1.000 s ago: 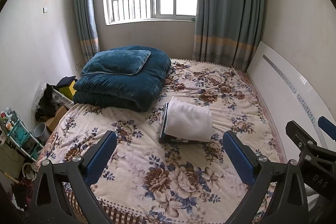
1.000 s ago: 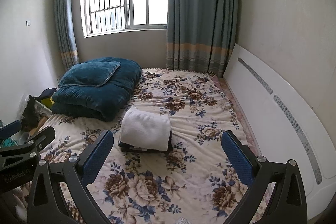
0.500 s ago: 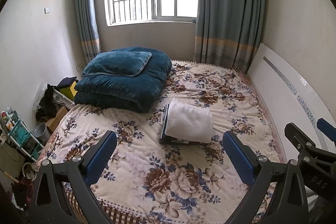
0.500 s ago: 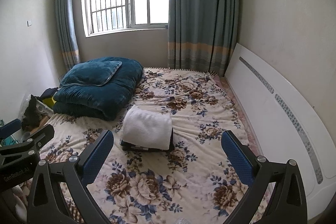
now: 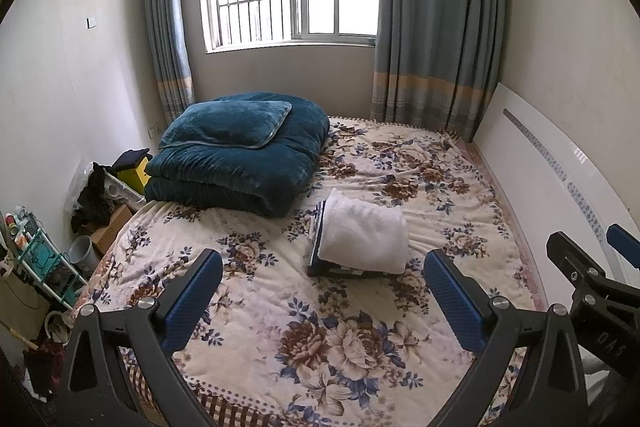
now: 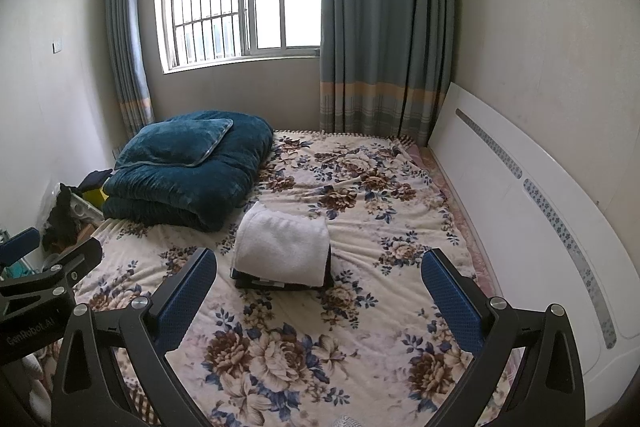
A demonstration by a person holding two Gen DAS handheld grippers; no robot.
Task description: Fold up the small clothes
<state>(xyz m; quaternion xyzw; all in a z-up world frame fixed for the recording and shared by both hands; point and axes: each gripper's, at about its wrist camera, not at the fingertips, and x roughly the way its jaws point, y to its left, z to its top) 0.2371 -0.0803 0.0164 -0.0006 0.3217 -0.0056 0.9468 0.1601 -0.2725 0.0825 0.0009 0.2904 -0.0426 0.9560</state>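
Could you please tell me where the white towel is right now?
In both views the white towel lies folded on a dark folded garment mid-bed, beside the blue quilt, ahead of both open grippers.

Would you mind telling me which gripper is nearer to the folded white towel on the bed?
Neither clearly. The left gripper hovers short of the white towel, slightly to its left; the right gripper hovers short, slightly to its right.
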